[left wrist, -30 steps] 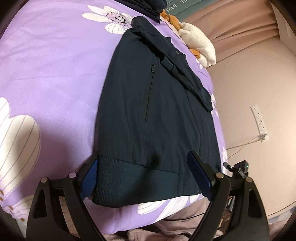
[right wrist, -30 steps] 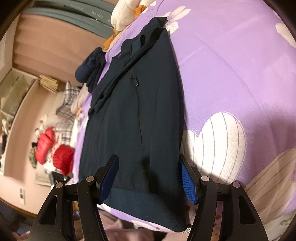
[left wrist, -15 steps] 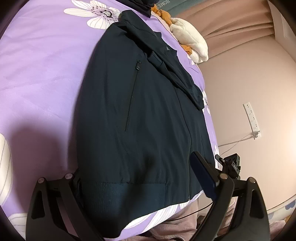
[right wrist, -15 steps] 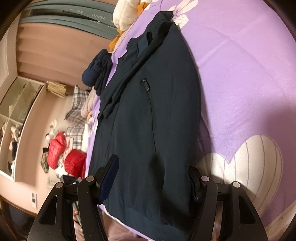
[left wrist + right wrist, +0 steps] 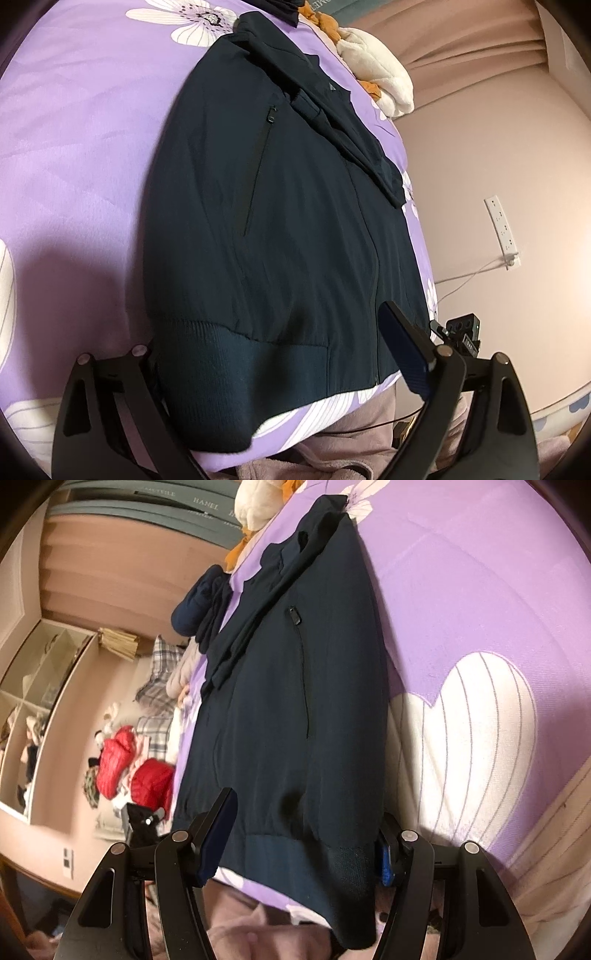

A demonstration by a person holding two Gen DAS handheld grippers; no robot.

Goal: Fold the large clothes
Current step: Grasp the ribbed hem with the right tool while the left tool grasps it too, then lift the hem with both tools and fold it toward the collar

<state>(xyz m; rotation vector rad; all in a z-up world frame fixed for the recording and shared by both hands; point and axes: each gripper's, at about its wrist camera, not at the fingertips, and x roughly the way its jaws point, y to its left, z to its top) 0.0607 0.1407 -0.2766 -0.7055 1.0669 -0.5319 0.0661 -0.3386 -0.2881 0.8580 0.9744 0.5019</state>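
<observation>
A dark navy zip jacket [image 5: 295,206] lies flat on a purple flowered bedspread [image 5: 74,147], its sleeve folded across the chest and its ribbed hem [image 5: 236,373] nearest me. My left gripper [image 5: 273,354] is open, its jaws straddling the hem's corner, the left finger hidden under the cloth. The jacket also shows in the right wrist view [image 5: 295,701]. My right gripper [image 5: 306,834] is open and straddles the hem's other corner [image 5: 332,878], its right finger partly hidden behind the cloth.
A cream and orange plush toy [image 5: 376,77] and another dark garment [image 5: 199,605] lie at the far end of the bed. A wall socket strip [image 5: 502,229] with a cable is at right. Red jackets [image 5: 140,775] and plaid cloth lie on the floor.
Both grippers have moved forward over the hem. The jacket now lies between their open jaws, and the hem corners have risen slightly off the bedspread.
</observation>
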